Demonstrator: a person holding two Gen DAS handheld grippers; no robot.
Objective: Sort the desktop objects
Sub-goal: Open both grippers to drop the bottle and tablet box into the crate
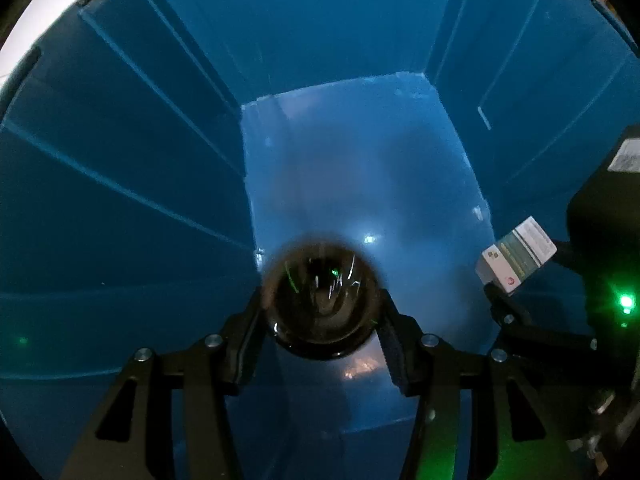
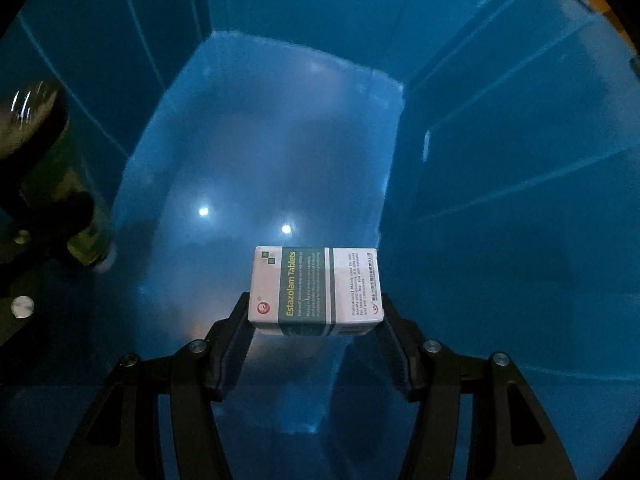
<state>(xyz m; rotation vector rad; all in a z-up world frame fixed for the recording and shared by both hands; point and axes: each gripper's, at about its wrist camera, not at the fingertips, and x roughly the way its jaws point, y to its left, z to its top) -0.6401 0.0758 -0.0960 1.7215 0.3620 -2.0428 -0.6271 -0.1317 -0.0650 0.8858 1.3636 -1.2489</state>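
Observation:
Both grippers reach down inside a deep blue plastic bin (image 1: 132, 184). My left gripper (image 1: 320, 312) is shut on a dark glass bottle (image 1: 320, 292), seen end-on, held above the bin floor. My right gripper (image 2: 316, 312) is shut on a white and green medicine box (image 2: 314, 286) labelled Estazolam Tablets, held flat above the floor of the bin (image 2: 264, 148). The box (image 1: 516, 258) and the right gripper also show at the right of the left wrist view. The bottle (image 2: 60, 184) shows at the left of the right wrist view.
The ribbed bin walls (image 2: 500, 152) rise on all sides. The bin floor (image 1: 360, 168) shows light reflections and nothing lying on it. A white surface (image 1: 24, 40) shows beyond the bin rim at the upper left.

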